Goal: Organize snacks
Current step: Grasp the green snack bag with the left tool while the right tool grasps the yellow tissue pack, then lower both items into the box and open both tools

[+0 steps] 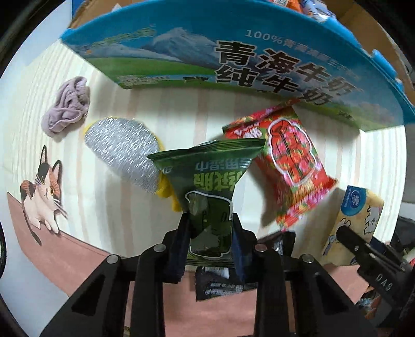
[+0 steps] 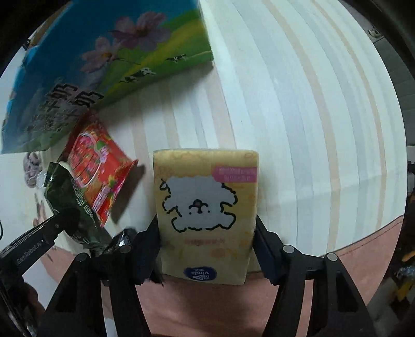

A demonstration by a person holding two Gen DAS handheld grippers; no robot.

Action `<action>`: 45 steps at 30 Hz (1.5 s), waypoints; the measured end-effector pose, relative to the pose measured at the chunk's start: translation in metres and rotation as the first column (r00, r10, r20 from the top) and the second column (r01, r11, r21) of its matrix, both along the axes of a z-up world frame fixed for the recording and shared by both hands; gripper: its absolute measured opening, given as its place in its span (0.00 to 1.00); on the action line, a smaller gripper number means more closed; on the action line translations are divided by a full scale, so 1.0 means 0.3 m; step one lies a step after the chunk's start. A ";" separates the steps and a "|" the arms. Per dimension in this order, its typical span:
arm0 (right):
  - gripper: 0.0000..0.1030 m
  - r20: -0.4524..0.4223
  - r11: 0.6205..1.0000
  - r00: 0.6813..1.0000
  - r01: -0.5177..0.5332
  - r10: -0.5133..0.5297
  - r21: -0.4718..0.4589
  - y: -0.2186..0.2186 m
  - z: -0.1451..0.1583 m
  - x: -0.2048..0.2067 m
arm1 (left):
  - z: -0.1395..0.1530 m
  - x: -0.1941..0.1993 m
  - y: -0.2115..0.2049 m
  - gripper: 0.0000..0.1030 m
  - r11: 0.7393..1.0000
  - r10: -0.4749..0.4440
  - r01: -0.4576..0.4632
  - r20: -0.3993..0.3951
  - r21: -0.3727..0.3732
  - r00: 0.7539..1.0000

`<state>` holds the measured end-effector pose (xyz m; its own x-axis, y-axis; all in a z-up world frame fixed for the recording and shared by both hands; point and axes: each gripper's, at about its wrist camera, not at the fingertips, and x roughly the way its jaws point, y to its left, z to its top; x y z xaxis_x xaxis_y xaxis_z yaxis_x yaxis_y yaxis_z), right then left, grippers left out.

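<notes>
Holding one packet in each gripper above the striped table mat (image 2: 298, 103), both near the milk carton box (image 1: 233, 64).

Left gripper (image 1: 210, 228) pinches the green snack packet (image 1: 207, 181) low on its body; right gripper (image 2: 207, 233) is clamped across the yellow tissue pack (image 2: 205, 207). Judgement: carry the packet upright and clear the box rim before letting go. Red snack packet (image 1: 288, 166) lies against the box. Inside the box, only wrapper tops (image 1: 306, 6) show; contents unclear.
</notes>
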<state>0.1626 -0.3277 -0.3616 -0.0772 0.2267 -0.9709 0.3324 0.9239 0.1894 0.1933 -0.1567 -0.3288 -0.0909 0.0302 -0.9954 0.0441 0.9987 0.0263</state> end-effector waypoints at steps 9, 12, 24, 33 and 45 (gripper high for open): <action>0.65 0.114 0.994 0.993 -0.038 0.026 0.102 0.011 0.235 -0.044 | 0.307 -0.088 -0.014 0.24 0.991 -0.024 0.034 0.078 -0.128 0.997; 0.65 0.204 0.990 0.978 -0.075 0.049 0.123 0.028 0.395 -0.005 | 0.472 0.007 -0.043 0.23 0.982 -0.057 0.084 0.162 -0.167 0.985; 0.65 0.317 0.987 0.935 -0.163 0.159 -0.013 0.091 0.622 0.478 | 0.549 0.552 -0.025 0.16 0.978 -0.111 0.148 0.238 -0.146 0.965; 0.65 0.106 0.974 0.970 -0.213 0.221 -0.075 0.121 0.345 0.671 | 0.271 0.804 -0.078 0.16 0.983 -0.140 0.146 0.064 -0.109 0.988; 0.68 -0.064 0.965 0.967 -0.251 0.247 -0.078 0.162 0.120 0.769 | 0.141 0.880 -0.128 0.23 0.984 -0.170 0.167 -0.044 -0.059 0.985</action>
